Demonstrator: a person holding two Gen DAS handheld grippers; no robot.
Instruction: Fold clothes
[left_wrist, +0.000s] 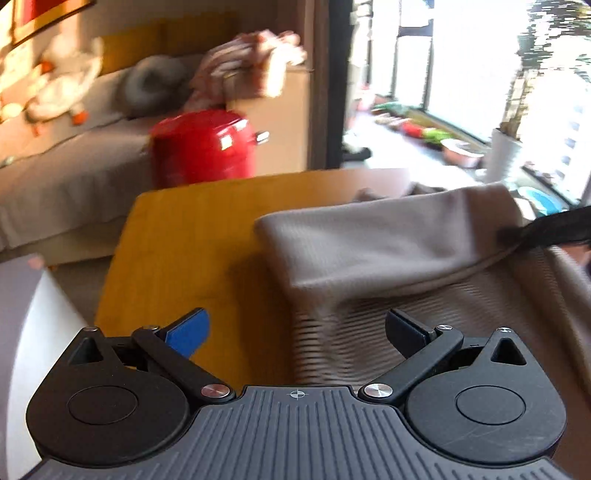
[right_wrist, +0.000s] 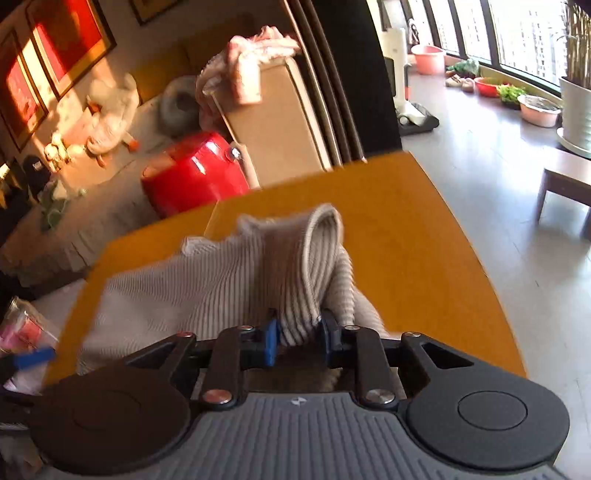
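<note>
One beige sweater (right_wrist: 229, 280) lies on one yellow table (right_wrist: 424, 236). My right gripper (right_wrist: 300, 338) pinches its bunched fold; my left gripper (left_wrist: 295, 330) gapes empty beside it.

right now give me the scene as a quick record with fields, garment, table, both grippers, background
garment: beige ribbed knit garment, partly folded, one bunched fold standing up
surface: yellow wooden table, garment lying on it
right gripper: blue pads on either side of the bunched fold, pressing on it
left gripper: jaws wide apart, nothing between them, over the near edge of the garment
background: red suitcase beside a cardboard box with pink clothes on top
image quality: left wrist view motion-blurred
</note>
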